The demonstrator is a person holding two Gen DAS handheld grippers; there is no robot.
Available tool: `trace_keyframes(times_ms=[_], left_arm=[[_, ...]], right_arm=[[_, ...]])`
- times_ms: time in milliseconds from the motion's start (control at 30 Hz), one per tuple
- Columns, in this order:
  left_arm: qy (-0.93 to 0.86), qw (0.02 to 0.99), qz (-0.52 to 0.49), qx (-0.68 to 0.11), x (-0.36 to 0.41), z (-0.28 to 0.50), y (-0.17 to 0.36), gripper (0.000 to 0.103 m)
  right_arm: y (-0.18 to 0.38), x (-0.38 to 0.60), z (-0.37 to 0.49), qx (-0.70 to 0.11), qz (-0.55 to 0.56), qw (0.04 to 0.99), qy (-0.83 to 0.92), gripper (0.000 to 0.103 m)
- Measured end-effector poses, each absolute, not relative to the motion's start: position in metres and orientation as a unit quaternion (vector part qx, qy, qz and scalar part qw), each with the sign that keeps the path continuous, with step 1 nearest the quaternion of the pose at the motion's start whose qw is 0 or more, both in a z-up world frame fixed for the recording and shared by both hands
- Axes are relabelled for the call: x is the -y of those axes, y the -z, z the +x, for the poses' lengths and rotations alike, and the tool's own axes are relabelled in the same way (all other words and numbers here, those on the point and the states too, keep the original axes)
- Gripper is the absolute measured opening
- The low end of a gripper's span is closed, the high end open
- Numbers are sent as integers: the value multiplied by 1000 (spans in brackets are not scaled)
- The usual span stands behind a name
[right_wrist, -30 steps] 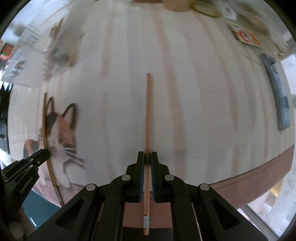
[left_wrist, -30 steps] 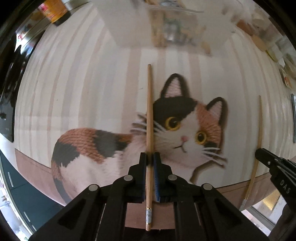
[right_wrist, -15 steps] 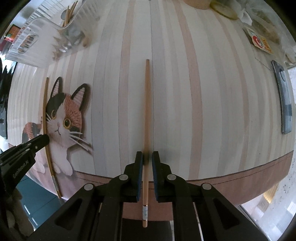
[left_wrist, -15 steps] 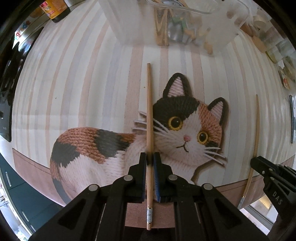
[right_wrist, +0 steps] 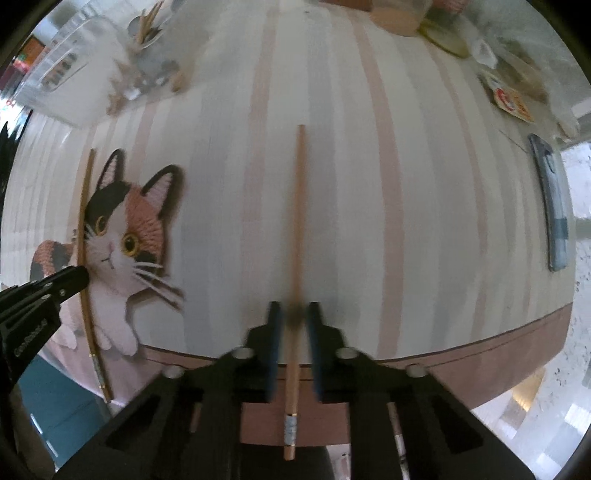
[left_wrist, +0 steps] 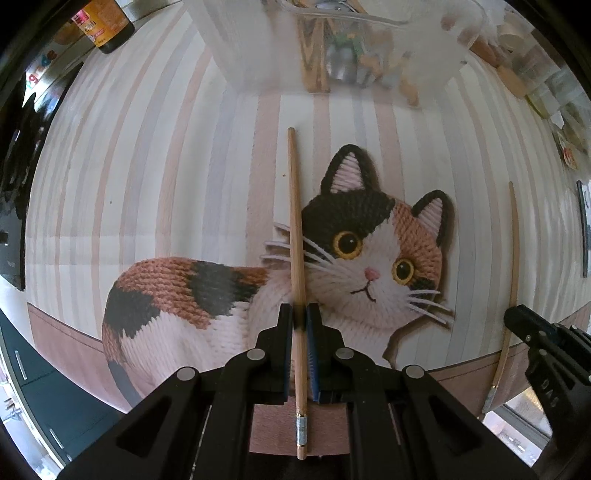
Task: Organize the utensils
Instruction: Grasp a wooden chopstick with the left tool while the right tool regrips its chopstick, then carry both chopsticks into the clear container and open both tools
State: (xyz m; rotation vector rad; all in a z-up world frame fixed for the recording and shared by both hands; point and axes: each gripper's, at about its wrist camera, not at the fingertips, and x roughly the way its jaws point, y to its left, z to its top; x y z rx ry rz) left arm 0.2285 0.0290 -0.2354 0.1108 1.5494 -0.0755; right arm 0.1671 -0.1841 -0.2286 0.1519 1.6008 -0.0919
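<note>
I have one chopstick in each gripper. My left gripper (left_wrist: 300, 314) is clenched on its chopstick (left_wrist: 295, 236), which points toward 12 o'clock over the cat picture (left_wrist: 369, 258) on the striped tablecloth (left_wrist: 147, 184). My right gripper (right_wrist: 293, 314) has its blue pads standing a little off the second chopstick (right_wrist: 298, 221); the view is blurred there, so I cannot tell whether it grips or has let go.

The clear utensil bin (left_wrist: 332, 44) sits at 12 o'clock from the left gripper and at about 10 o'clock from the right. To do this step well, I judge I should keep both sticks level, tips forward, and carry them over the bin's rim before loosening — lowering the tips in first, beside the wooden pieces already standing there, so nothing bounces out.

Counted: two chopsticks, two grippers, one bin. The bin's contents are too blurred to count. Off to the side are one dark bottle (left_wrist: 105, 26) at 11 o'clock in the left view and one phone (right_wrist: 552, 206) at 3 o'clock in the right view.
</note>
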Motion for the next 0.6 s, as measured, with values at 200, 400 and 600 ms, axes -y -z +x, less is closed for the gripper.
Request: trace_keyframes(times_ms=[200, 400, 600], left_arm=[[35, 719, 64, -691, -24, 218, 223, 5], [13, 747, 54, -662, -40, 215, 187, 5], [2, 781, 29, -624, -50, 214, 136, 5]], right_arm=[[226, 194, 161, -712, 84, 696, 35, 7], [209, 185, 157, -693, 86, 715, 18, 7], [167, 189, 160, -661, 99, 744, -7, 7]])
